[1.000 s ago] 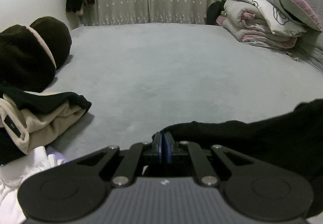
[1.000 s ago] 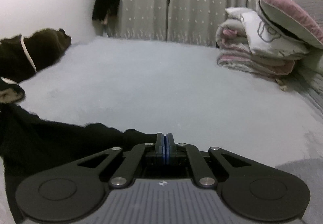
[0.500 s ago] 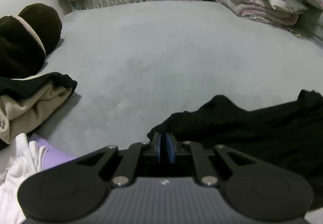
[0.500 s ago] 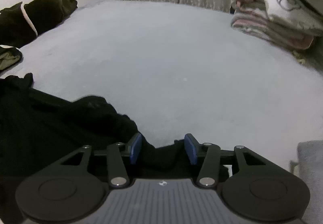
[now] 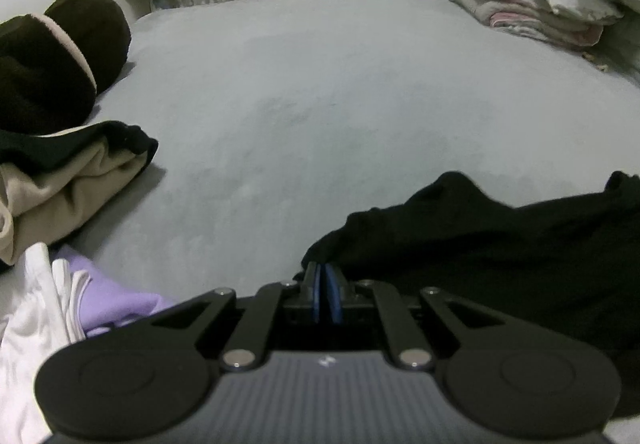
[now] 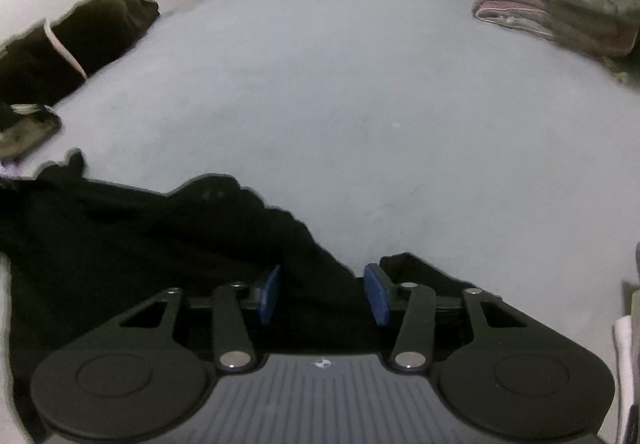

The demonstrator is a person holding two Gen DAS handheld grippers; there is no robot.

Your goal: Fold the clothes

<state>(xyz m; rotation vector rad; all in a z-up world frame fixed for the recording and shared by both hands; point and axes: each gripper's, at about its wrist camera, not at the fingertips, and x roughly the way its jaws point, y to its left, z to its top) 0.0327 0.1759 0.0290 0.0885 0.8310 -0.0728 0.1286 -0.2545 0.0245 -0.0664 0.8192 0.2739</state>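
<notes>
A black garment [image 5: 500, 244] lies rumpled on the grey bed [image 5: 320, 104], near the front edge. In the left wrist view my left gripper [image 5: 324, 284] is shut, its blue pads pinched on the garment's left corner. In the right wrist view the same black garment [image 6: 140, 236] spreads to the left. One fold runs between the blue pads of my right gripper [image 6: 323, 290]. Those jaws stand apart and are closing; the pads do not press the cloth.
A beige and black clothes pile [image 5: 80, 180] and white and lilac pieces [image 5: 100, 300] lie at the left. A dark brown bolster [image 5: 52, 56] sits behind them. Folded quilts and a pillow [image 5: 532, 4] are stacked at the back right. Curtains hang behind the bed.
Both grippers came down and tilted toward the bed, and the black garment now rests on it. The right gripper went from shut to jaws apart; the left stayed shut.
</notes>
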